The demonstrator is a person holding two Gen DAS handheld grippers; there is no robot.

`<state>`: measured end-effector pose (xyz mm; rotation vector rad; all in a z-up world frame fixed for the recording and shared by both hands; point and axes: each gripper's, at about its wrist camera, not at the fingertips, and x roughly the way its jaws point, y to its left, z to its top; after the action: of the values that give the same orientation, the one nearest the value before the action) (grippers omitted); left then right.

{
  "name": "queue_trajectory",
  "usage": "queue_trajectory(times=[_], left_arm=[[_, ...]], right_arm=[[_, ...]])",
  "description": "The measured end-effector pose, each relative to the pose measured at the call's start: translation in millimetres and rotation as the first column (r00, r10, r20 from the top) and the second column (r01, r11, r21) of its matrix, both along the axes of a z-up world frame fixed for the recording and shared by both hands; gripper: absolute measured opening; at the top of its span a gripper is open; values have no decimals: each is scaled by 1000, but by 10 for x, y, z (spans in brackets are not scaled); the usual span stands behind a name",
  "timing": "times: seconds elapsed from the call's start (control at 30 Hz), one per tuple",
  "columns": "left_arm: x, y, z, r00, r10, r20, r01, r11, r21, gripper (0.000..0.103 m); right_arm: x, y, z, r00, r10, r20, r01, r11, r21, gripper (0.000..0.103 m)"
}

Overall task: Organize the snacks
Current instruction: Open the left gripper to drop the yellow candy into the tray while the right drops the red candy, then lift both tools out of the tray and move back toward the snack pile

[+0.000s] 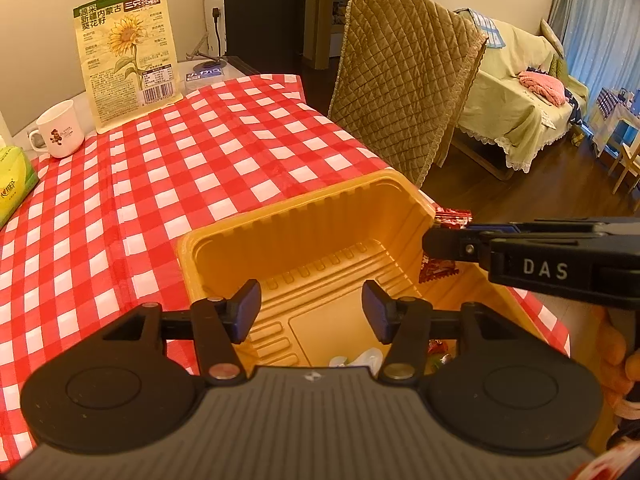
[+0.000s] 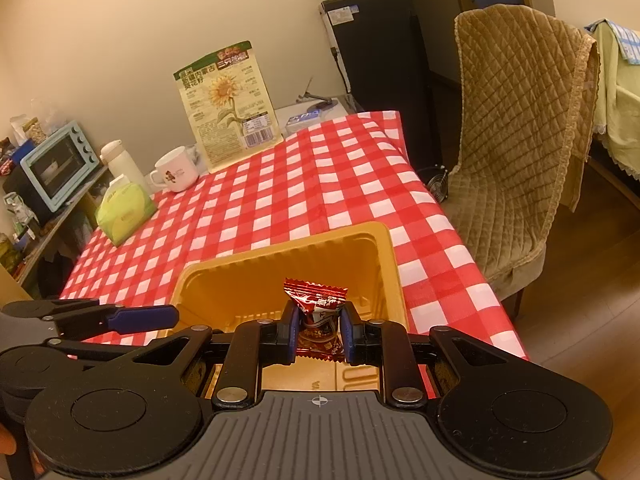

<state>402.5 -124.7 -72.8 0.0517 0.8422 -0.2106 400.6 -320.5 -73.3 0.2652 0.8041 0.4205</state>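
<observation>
Right gripper (image 2: pixel 319 330) pinches a red foil-wrapped candy (image 2: pixel 318 314) by its middle, hanging over the orange plastic tray (image 2: pixel 280 248). Candy looks light, crinkly, slippery foil; a mid-body grip seems safer than the crimped ends. Left gripper (image 1: pixel 311 310) is spread, nothing between the jaws, poised over the same tray just beside the right one. A few wrapped sweets (image 1: pixel 438 350) lie below it. Tray walls look thin and flexible. Mug (image 2: pixel 176 174), tissue pack (image 2: pixel 124 210) and sunflower seed bag (image 2: pixel 228 108) sit well ahead, clear.

You are in home, dining spot beside living room. Red checked cloth (image 1: pixel 200 168) on table, padded chair (image 2: pixel 516 160), mug (image 2: pixel 174 172), small blue oven (image 2: pixel 56 164) on shelf, covered sofa (image 1: pixel 520 120), curtains (image 1: pixel 600 20).
</observation>
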Motion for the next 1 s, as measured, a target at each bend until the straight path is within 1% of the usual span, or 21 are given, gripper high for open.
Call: queue_trajectory(times=[0.13,0.2,0.27,0.3,0.43,0.5,0.57,0.63,0.67,0.7,0.77,0.87,1.0], left_arm=[[-34,31,27,1000,4,4,-4,1000,-5,61],[-58,46,38,1000,5,5,-5,1000,-9,65],[-89,57,47,1000,0,6,0,1000,-16,69],[-104,59,52,1000,-1,7,2,1000,-17,71],[-179,80,69,1000,2,15,-1,1000,-22,75],[-211,100,90,1000,9,17,-8,1000,-30,80],[-248,112,122,1000,13,22,-12,999,-37,82],[-291,115,164,999,12,31,-11,999,-38,83],[-316,114,184,999,15,35,-14,999,-36,88],[-346,112,207,999,20,41,-18,999,-34,90],[-412,111,253,998,23,56,-21,999,-40,91],[-531,104,328,997,28,72,-24,999,-49,94],[-692,81,403,996,22,91,-17,999,-50,98]], right_arm=[[53,39,-6,1000,-5,-20,5,1000,11,23],[73,43,-12,999,-13,-35,14,1000,19,29],[71,34,-7,999,-13,-34,14,999,30,59],[55,20,3,1000,-18,-25,19,999,39,62],[18,-27,56,1000,-25,-16,26,998,56,64],[-9,-60,80,999,-33,-17,34,998,55,67],[-48,-108,104,999,-38,-15,39,997,61,75],[-99,-163,130,999,-50,-12,51,997,63,81],[-130,-193,142,998,-56,-12,56,996,63,83],[-157,-227,156,998,-61,-12,61,996,64,84],[-221,-293,177,997,-72,-15,73,995,68,88],[-388,-430,218,996,-85,-13,86,994,75,90],[-534,-507,241,996,-87,-13,88,994,68,92]])
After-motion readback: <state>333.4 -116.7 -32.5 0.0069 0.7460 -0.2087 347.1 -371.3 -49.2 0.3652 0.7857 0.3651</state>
